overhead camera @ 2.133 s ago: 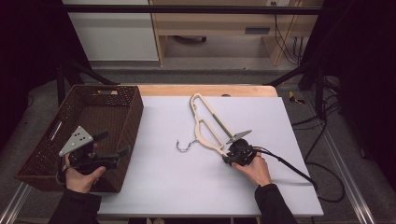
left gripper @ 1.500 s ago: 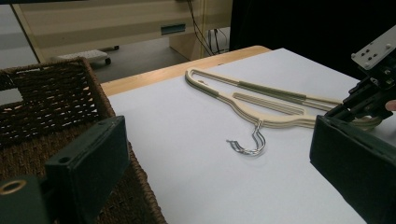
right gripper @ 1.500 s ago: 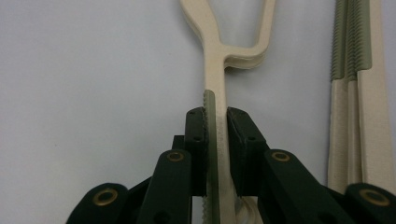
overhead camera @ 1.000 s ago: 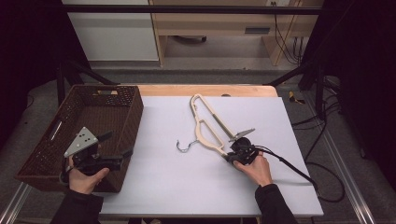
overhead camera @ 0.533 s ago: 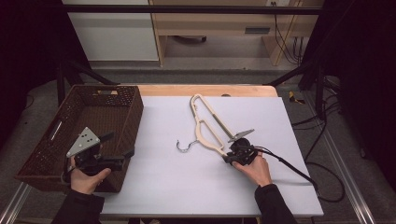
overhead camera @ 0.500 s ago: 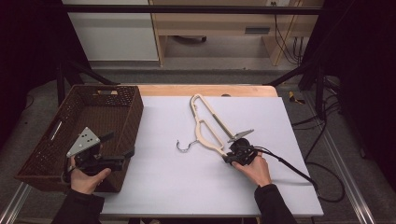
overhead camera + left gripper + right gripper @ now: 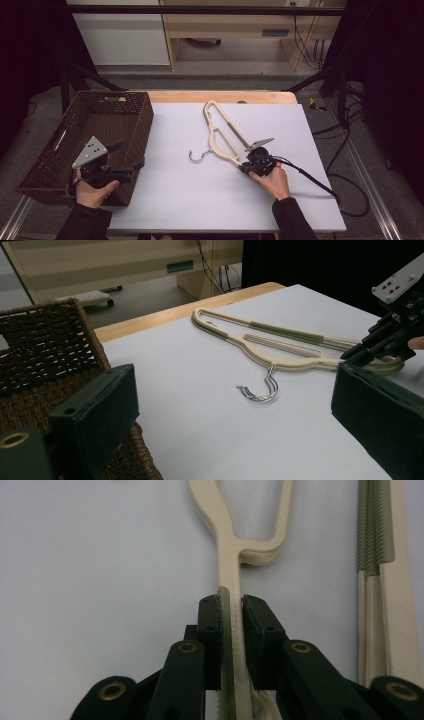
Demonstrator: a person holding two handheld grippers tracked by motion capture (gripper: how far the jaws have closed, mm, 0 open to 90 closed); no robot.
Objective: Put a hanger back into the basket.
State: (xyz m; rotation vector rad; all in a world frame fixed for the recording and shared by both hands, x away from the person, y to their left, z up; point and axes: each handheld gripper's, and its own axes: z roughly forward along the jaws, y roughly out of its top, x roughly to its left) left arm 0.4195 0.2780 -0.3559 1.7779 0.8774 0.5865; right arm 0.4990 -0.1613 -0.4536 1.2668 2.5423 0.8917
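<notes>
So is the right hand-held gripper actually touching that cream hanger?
Touching: the right gripper view shows the right hand-held gripper pads pressed on the hanger arm.

Cream hangers (image 7: pixel 223 135), apparently stacked, flat on white tabletop, metal hooks leftward.

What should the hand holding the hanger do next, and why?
Probably lift the hanger a little and carry it left toward the basket. The right gripper has its pads closed on the hanger's arm, so the grip looks ready, yet the hanger lies flat on the table. The left gripper waits open by the basket.
</notes>
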